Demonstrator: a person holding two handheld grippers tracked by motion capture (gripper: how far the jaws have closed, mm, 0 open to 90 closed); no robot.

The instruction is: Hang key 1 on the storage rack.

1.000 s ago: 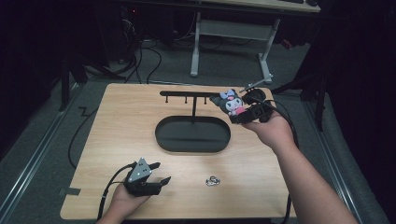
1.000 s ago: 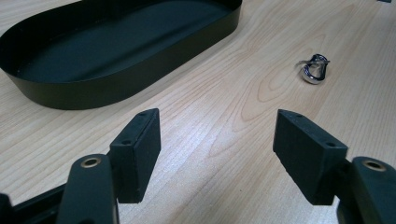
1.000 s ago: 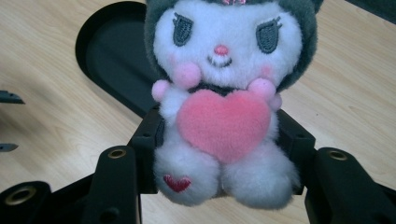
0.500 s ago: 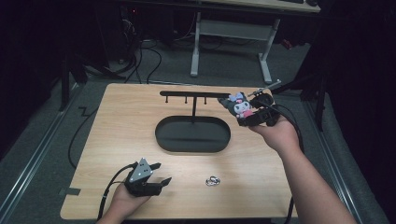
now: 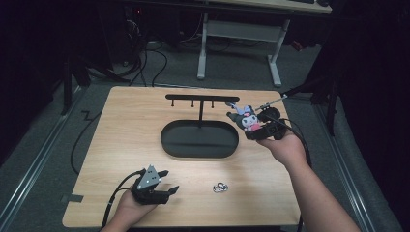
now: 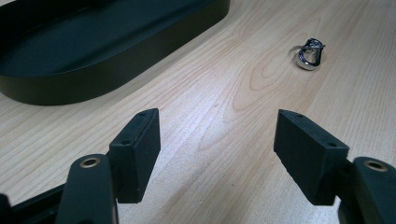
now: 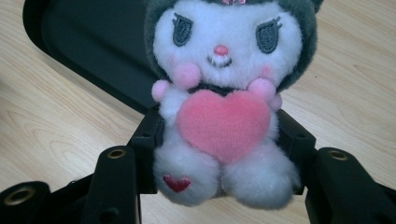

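Observation:
A small plush toy [image 7: 224, 93] with a white face, grey hood and pink heart sits between the jaws of my right gripper [image 7: 219, 140], which is shut on its body. In the high view the plush toy [image 5: 247, 119] and right gripper [image 5: 258, 129] hang just off the right end of the black oval tray [image 5: 199, 140]. A black T-shaped hook stand [image 5: 200, 99] rises from that tray. My left gripper [image 5: 162, 190] rests near the table's front left, open, with bare wood between its jaws [image 6: 217, 154]. A small metal key ring [image 6: 310, 51] lies ahead of it.
The wooden table [image 5: 121, 125] has its front edge close to the left hand. The key ring [image 5: 220, 187] lies between the two hands near the front. Cables trail off the table's left side, and a desk frame stands behind the table.
My right gripper has come down and toward the front with the plush toy, from beside the stand's bar to near the tray's right end. The left gripper has stayed put.

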